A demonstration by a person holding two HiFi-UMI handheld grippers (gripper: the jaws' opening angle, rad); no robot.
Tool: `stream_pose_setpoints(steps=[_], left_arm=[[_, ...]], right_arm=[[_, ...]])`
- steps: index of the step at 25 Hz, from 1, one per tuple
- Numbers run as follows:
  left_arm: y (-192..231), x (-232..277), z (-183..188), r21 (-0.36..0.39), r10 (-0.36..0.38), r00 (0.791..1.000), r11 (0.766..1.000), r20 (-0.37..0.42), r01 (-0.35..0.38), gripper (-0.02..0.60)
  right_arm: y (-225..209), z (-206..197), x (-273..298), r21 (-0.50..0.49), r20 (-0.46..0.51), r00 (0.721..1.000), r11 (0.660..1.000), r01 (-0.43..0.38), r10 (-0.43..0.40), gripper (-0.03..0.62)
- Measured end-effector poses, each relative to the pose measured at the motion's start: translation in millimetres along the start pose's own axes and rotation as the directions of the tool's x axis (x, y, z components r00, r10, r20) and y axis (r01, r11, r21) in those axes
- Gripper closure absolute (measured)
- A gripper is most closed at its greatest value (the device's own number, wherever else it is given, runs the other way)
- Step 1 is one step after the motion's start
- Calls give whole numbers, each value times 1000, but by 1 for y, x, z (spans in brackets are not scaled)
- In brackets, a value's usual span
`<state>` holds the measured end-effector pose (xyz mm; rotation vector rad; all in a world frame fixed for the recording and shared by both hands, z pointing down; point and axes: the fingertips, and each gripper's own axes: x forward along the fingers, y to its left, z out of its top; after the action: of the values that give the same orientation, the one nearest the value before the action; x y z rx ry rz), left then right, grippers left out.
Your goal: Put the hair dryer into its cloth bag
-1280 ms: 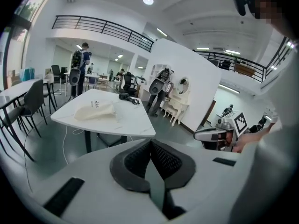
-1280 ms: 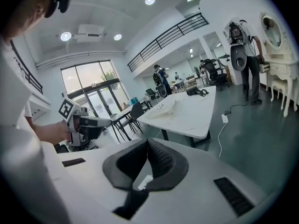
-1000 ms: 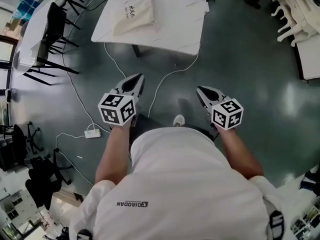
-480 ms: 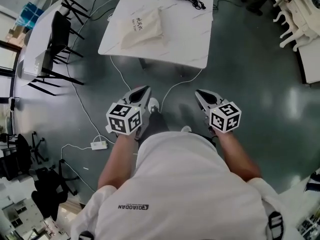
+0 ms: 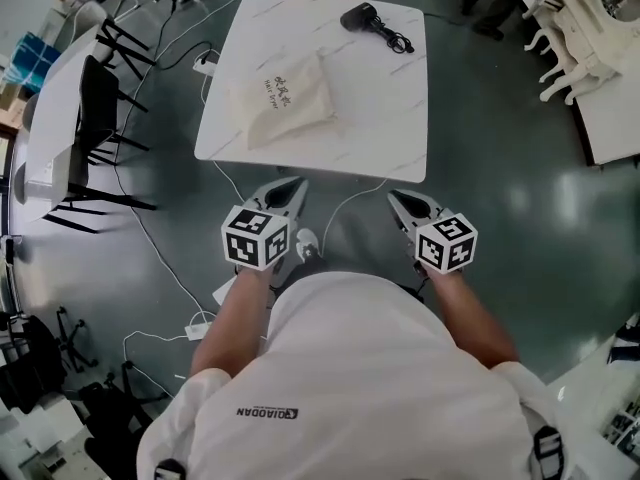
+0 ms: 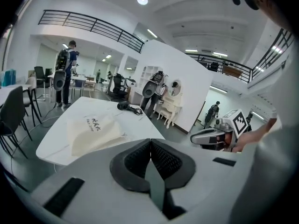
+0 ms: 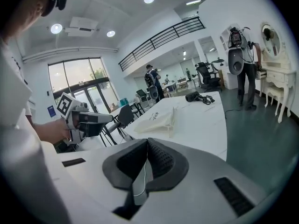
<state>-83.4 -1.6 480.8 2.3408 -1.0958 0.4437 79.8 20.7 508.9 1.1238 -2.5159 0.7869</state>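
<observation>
A black hair dryer (image 5: pixel 361 16) with its coiled cord lies at the far right corner of the white table (image 5: pixel 380 118). The cream cloth bag (image 5: pixel 283 99), printed with dark lettering, lies flat on the table's left half. In the left gripper view the bag (image 6: pixel 96 130) is near and the dryer (image 6: pixel 124 106) lies beyond it. The right gripper view shows the bag (image 7: pixel 159 119) and the dryer (image 7: pixel 193 96) as well. My left gripper (image 5: pixel 293 183) and right gripper (image 5: pixel 393 197) hang short of the table's near edge, both shut with nothing held.
Black chairs (image 5: pixel 100 98) stand at another white table to the left. White cables (image 5: pixel 345 203) and a power strip (image 5: pixel 203 328) trail over the dark floor under and before the table. White furniture (image 5: pixel 590 28) stands at the far right. People stand beyond the table.
The person has walked toward the table with both grippers held out; the table, bag and dryer now lie closer and fully in view. Both grippers stayed shut.
</observation>
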Motion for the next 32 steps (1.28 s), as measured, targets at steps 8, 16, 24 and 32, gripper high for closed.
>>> stream_pose_setpoints(steps=[8,16,24,32], left_arm=[[81,17,30,54,-95,994,994,-49,98,552],[123,37,36,66,-161,982,984,-94,168,552],[144,55,45,45,-164,981,985,-101,169,552],[162,80,66,19,-86,993,996,-83,88,552]], right_arm=[[4,44,74,27,39,994,994,103,-104,571],[1,61,110,53,58,981,982,183,-186,571],[-31,74,132,55,29,975,975,217,-219,571],[-102,114,144,-57,18,970,968,243,-242,571]])
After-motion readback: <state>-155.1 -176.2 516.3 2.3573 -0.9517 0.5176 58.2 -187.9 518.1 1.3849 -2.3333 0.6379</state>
